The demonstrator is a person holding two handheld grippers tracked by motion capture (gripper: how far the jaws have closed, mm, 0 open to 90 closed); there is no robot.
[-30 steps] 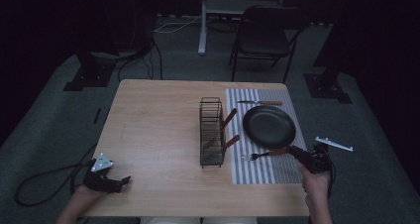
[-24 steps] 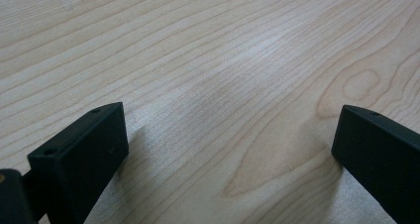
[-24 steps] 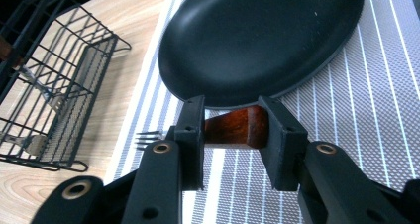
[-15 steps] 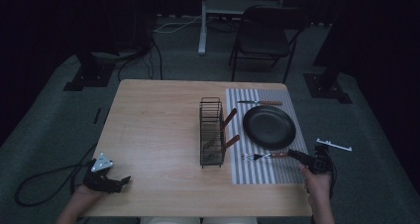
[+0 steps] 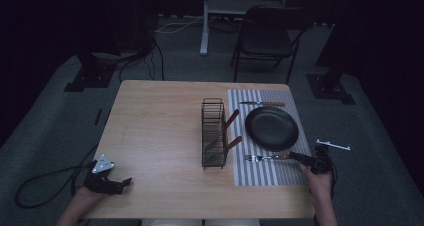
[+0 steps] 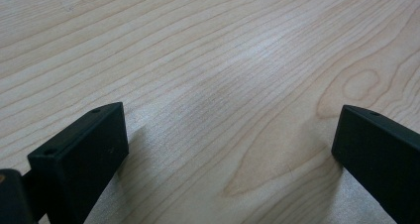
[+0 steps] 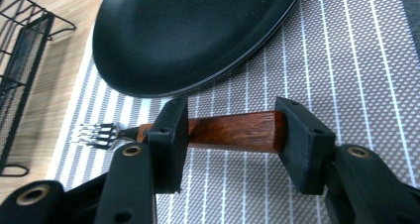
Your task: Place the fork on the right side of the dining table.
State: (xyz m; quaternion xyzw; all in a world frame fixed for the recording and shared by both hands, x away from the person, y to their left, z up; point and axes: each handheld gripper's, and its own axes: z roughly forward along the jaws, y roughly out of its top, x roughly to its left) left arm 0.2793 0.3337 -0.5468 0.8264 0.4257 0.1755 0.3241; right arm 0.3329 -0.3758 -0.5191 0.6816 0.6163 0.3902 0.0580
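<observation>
Place setting, partly laid, as judged from the counter (image 5: 160, 136).
- Striped mat (image 5: 295, 171): down at the right side.
- Black plate (image 5: 271, 128): centred on the mat.
- Knife (image 5: 262, 104): beyond the plate.
- Fork (image 7: 198, 132): flat on the mat, near edge of plate; right gripper (image 7: 230, 132) jaws stand either side of its wooden handle lengthwise, part open; grip unclear.
- Wire rack (image 5: 213, 132): two wooden-handled pieces inside, likely remaining.
- Left gripper (image 5: 107, 181): resting, jaws wide, empty.
</observation>
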